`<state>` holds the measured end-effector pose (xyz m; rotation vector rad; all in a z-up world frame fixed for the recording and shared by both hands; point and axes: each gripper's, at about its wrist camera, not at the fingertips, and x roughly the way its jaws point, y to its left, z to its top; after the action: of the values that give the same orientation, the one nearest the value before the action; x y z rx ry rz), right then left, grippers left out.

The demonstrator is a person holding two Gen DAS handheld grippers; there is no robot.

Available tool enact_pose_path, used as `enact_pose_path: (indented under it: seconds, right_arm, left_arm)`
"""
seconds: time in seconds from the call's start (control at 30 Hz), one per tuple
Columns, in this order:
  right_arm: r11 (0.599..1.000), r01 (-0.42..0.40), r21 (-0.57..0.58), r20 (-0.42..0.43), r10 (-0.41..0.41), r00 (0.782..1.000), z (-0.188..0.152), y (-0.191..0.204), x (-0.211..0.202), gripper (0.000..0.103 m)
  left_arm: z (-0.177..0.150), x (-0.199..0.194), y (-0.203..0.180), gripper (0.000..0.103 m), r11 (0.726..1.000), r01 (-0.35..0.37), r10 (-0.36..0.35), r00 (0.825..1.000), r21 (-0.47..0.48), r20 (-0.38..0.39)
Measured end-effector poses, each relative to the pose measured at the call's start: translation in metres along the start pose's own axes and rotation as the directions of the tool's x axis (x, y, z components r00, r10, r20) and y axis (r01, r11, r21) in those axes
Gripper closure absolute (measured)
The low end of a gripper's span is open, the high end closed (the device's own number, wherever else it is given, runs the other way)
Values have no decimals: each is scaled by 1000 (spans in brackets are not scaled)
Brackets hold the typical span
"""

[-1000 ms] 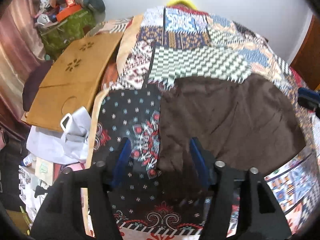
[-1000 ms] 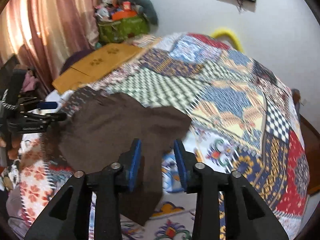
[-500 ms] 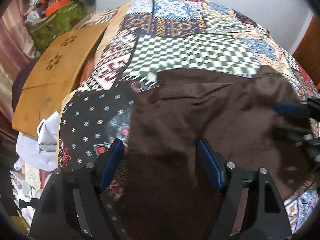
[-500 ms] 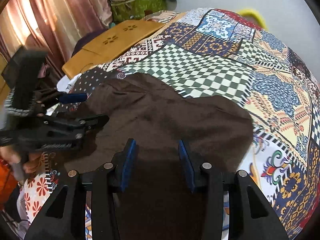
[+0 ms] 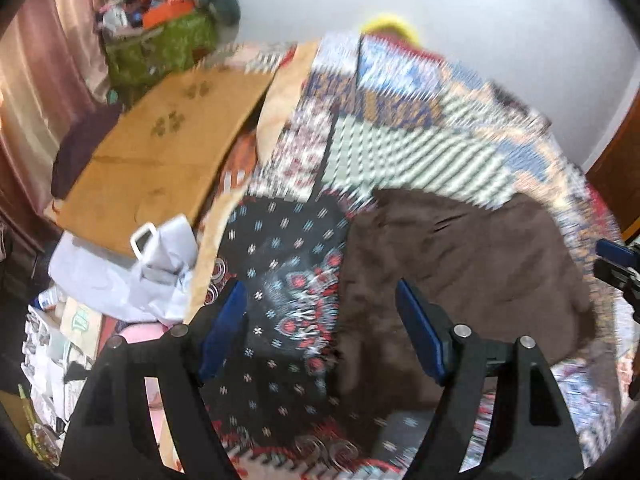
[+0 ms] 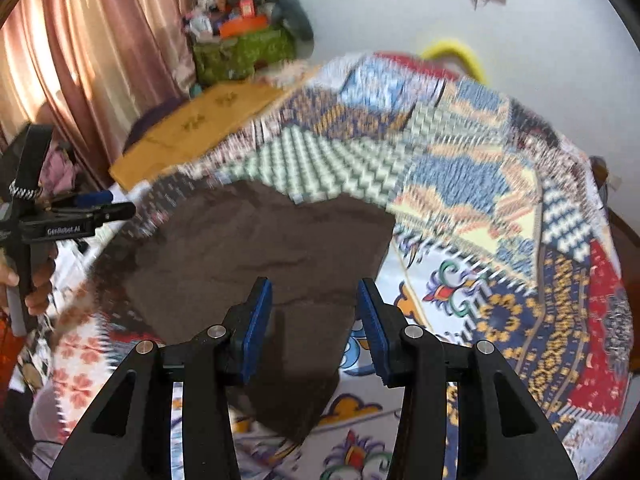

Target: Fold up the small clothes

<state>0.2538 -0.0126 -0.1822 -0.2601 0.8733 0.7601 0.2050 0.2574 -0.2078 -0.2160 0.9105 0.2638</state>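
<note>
A dark brown soft cloth garment [image 6: 256, 248] is seen spread flat on the multicolour patchwork bedspread [image 6: 460, 184], near the front edge of the bed, w/ one corner trailing toward the camera in the right wrist view. It appears laid out this way so a fold can be started; no crease is yet made, as judged from its flat lie.

The right gripper [image 6: 314, 328] is held above the garment's near corner, blue pads apart, nothing between them. The left gripper [image 5: 320, 332] is held over the garment's left edge, jaws likewise spread wide & empty; its right finger is over brown cloth, its left finger over the black-patterned patch. Both seem positioned at opposite sides so the two edges could be pinched together, though this is only a judgement. Whether the pads touch the fabric cannot be told; both pics are motion-blurred.

Around the bed: a flat tan cardboard sheet w/ paw-print cutouts [image 5: 160, 152] is leant at the bed's left side, a white plastic bag w/ a handle [image 5: 160, 252] lies just beside it, & a green patterned bag stuffed w/ clutter [image 6: 244, 52] sits by the pink curtain [image 6: 100, 60]. None of these is on the garment, so nothing is found in the way; the bedspread beyond it is bare.
</note>
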Motion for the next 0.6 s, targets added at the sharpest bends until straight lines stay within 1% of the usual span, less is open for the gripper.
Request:
enact_pose_path:
  seconds: [0.03,0.07,0.13,0.23,0.27,0.33,0.43,0.47,0.5,0.57,0.6]
  right_arm:
    - [1000,-1,1,33,1,999,2,3,-12,62]
    - [1000,-5,1,71,5,997,4,7,-27,62]
    - [1000,-12,-3,147,13,989,7,17,-57,62]
    - [999,-32,-11,267,34,963,10,35,-103,62]
    - [999,-42,-13,316,44,948,10,41,-122,62]
    - [998,-56,-15,381,58,923,8,50,-148,62]
    - [997,-77,-28,479,81,874,1,67,-188,62]
    - [995,-88,-43,510,97,855,-4,74,-202,62]
    - [995,-86,-50,533,100,840,-10,79,-211,62]
    - [996,-68,-59,580,90,810,-22,92,-230,62]
    - [996,-61,-61,597,86,798,-28,98,-237,62]
  left_arm:
    - [1,-12,-4,27,1000,10,-10,1000,5,22]
    - [1,-33,-11,27,1000,25,-26,998,15,63]
    - [1,-65,-22,27,999,44,-48,991,32,122]
    - [0,-122,-44,27,995,70,-83,969,67,232]
    - [-2,-142,-51,27,994,76,-96,957,81,273]
    - [-8,-176,-64,27,990,92,-124,932,108,341]
    - [-24,-228,-79,27,984,106,-162,875,145,456]
    - [-31,-244,-82,27,984,100,-162,855,150,492]
    - [-38,-260,-86,27,985,87,-154,834,150,530]
    - [-54,-286,-91,27,987,62,-140,792,150,595]
    - [-61,-295,-93,27,987,53,-136,776,151,616]
